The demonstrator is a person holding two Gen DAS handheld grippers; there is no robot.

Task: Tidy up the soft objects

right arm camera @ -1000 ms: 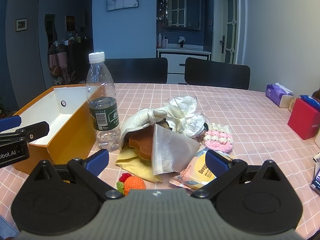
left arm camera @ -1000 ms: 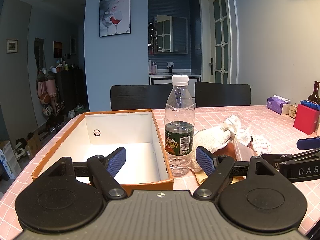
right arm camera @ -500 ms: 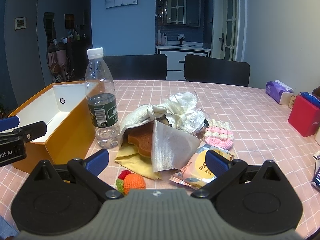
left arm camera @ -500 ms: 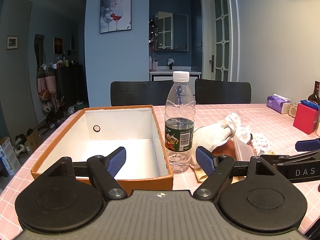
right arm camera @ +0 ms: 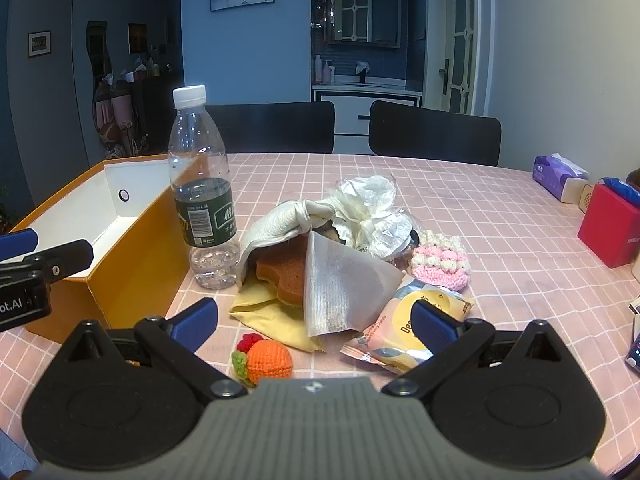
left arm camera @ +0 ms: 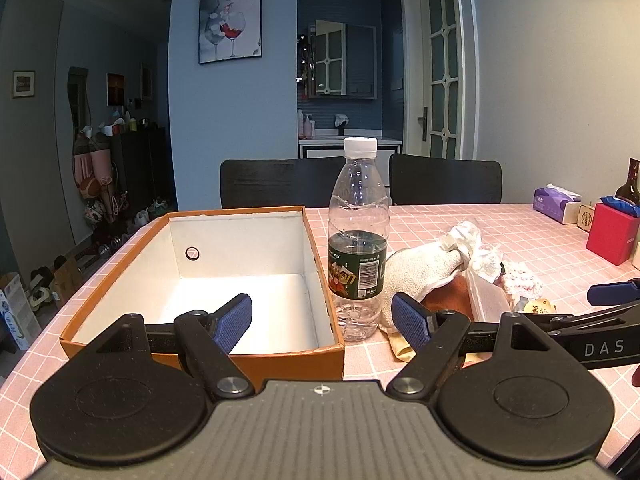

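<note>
since a second ago both views have lifted a little, so the orange box [left arm camera: 208,280] and the heap of soft things show from slightly higher, nothing on the pink checked worktop [right arm camera: 500,216] having shifted. the left tongs [left arm camera: 322,318] hang wide apart and hold nothing over the near end of the box, whose white inside shows bare, with the water bottle [left arm camera: 359,240] just beside its right wall. the right tongs [right arm camera: 314,322] gape likewise with nothing gripped, above the crochet orange [right arm camera: 267,362] and snack packet [right arm camera: 404,332], facing the heap: white towel [right arm camera: 276,228], brown sponge [right arm camera: 284,276], yellow cloth [right arm camera: 264,312], crumpled plastic [right arm camera: 368,204], pink crochet piece [right arm camera: 440,264].
</note>
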